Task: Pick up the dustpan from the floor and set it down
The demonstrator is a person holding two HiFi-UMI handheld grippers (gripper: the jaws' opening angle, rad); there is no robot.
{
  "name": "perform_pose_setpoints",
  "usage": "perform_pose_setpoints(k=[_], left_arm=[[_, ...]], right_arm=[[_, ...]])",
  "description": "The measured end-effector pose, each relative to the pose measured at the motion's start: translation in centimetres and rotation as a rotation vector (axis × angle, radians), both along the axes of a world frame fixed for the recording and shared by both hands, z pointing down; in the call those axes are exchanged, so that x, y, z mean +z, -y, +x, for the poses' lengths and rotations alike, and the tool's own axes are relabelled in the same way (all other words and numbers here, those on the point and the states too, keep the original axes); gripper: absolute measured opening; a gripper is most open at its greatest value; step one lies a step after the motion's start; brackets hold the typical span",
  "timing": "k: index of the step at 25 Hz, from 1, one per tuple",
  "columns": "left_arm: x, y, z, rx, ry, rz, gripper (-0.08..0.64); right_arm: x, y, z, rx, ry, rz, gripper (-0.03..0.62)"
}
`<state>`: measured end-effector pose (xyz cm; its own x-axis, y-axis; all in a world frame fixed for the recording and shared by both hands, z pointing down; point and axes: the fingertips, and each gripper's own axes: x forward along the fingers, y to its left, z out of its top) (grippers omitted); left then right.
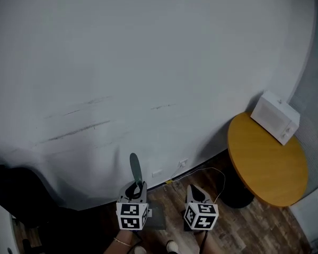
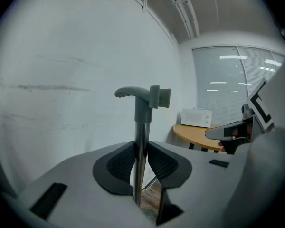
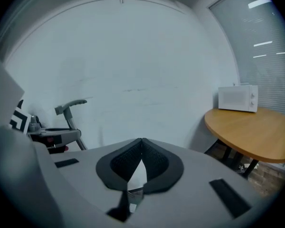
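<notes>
The dustpan handle (image 2: 141,122) is clamped in the left gripper (image 2: 140,161); the right gripper's (image 3: 141,156) fingers are closed together, empty. The lift is judged done. A steady lowering is called for next.

White microwave (image 1: 275,116), probably, on round wooden table (image 1: 265,165) — beside wall (image 1: 148,62).

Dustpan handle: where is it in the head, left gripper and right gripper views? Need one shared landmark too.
Head view: dustpan handle bottom centre, sticking up from the left hand-held gripper.
Left gripper view: handle centre, upright, clamped between the jaws.
Right gripper view: handle near the left edge, mid-height.
Shared landmark: white microwave on the round table.
</notes>
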<state>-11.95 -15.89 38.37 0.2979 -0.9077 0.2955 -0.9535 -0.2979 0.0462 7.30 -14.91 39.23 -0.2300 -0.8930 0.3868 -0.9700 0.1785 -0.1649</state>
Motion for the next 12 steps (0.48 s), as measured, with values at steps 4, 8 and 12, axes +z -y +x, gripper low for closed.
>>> perform_pose_setpoints(k=[4,8,12], left_arm=[[-5.1,0.0,0.5,0.009,-0.015,0.059,0.092],[-8.7,0.1,1.7,0.029,-0.018,0.112,0.092],[-10.1,-0.1,2.7,0.056,-0.014,0.127,0.092]], right_arm=[[-4.5,0.5,0.6,-0.007,-0.032,0.079,0.032],[-8.4,1.0,1.1,0.002,-0.039,0.149,0.032],[-9.8,0.9,1.4,0.009,-0.05,0.169,0.032]])
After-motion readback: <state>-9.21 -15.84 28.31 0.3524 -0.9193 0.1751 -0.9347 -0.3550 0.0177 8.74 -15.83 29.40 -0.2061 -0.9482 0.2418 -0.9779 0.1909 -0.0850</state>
